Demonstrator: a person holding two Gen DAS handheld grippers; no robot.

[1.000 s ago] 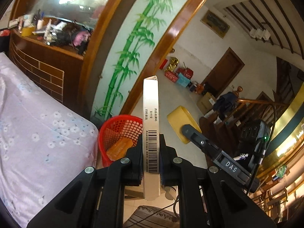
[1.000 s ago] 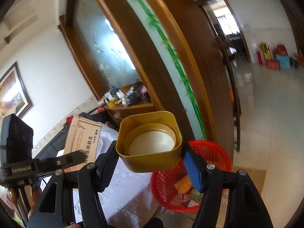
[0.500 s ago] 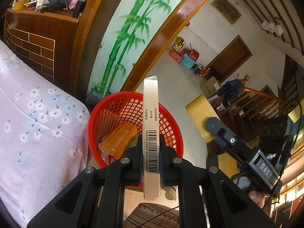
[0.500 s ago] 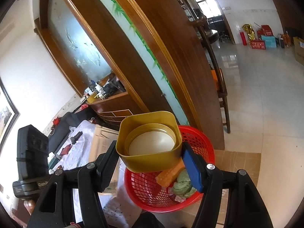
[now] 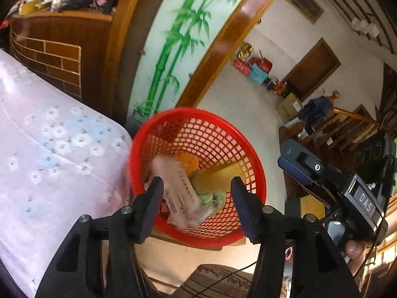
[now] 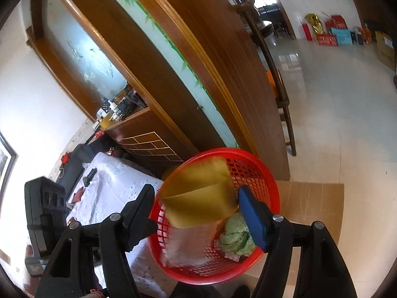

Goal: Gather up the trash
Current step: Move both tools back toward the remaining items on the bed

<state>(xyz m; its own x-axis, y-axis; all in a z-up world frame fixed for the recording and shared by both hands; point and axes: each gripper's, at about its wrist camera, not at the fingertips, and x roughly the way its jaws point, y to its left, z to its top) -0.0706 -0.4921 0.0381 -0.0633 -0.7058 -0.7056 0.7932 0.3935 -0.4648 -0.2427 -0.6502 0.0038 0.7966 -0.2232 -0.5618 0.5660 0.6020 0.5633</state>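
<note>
One blurred white carton [image 5: 182, 193] lies in the red basket [image 5: 248, 154] at lower centre, the opening left hand-held gripper [image 5: 197, 186] released; one yellow tub [image 6: 201, 196] drops between the right hand-held gripper's [image 6: 194, 201] opening jaws.

Home, bed [image 5: 49, 154], wood cabinet [image 5: 62, 57], staircase [image 5: 352, 126]

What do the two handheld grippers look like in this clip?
The left gripper is black plastic, with silver screws on its finger links and dark blue pads. The right gripper matches it, with one bright blue pad, white "DAS" lettering on its body, and thin black cables trailing below.
</note>
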